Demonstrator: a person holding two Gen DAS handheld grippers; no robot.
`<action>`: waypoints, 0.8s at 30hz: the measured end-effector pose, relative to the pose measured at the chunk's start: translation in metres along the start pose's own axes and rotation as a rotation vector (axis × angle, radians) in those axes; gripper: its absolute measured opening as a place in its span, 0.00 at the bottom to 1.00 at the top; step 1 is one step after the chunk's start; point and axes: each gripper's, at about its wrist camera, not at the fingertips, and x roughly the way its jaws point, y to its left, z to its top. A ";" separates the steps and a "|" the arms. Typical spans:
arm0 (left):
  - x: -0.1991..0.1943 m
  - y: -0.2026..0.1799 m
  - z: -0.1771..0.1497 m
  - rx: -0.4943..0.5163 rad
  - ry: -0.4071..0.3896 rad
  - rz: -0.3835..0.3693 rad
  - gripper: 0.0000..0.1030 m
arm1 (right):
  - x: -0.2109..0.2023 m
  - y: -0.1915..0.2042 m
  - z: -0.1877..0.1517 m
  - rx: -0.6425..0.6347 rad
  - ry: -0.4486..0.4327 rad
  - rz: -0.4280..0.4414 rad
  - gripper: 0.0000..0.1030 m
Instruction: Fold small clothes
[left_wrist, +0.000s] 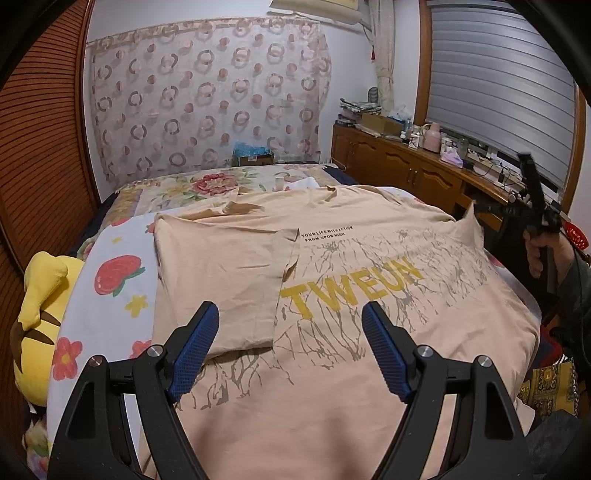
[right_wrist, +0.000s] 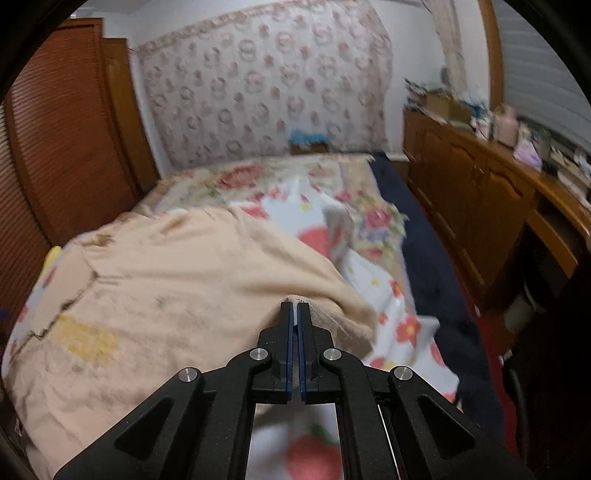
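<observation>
A beige T-shirt (left_wrist: 369, 240) with a yellow "TWEUN" print lies face up on the bed. Its left side is folded in over the front. My left gripper (left_wrist: 290, 310) hovers open above the shirt's lower part, with nothing between its blue pads. At the shirt's right edge, my right gripper (left_wrist: 480, 210) pinches the cloth and pulls it up into a small peak. The right wrist view is blurred. It shows the right gripper (right_wrist: 295, 304) shut on a fold of the T-shirt (right_wrist: 184, 277) at its right edge.
A floral sheet (left_wrist: 118, 280) covers the bed. A yellow plush toy (left_wrist: 40, 295) lies at its left edge, by a louvred wooden door (left_wrist: 44, 147). A cluttered wooden cabinet (left_wrist: 406, 162) runs along the right. A person's hand (left_wrist: 535, 254) holds the right gripper.
</observation>
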 end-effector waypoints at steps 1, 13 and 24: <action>0.000 -0.001 0.000 0.000 0.001 -0.001 0.78 | -0.004 0.007 0.003 -0.016 -0.018 0.017 0.01; -0.004 -0.001 0.000 0.000 -0.012 -0.006 0.78 | -0.005 0.117 -0.047 -0.208 0.088 0.272 0.02; -0.006 -0.005 -0.001 -0.004 -0.017 -0.014 0.78 | -0.020 0.111 -0.076 -0.205 0.133 0.206 0.24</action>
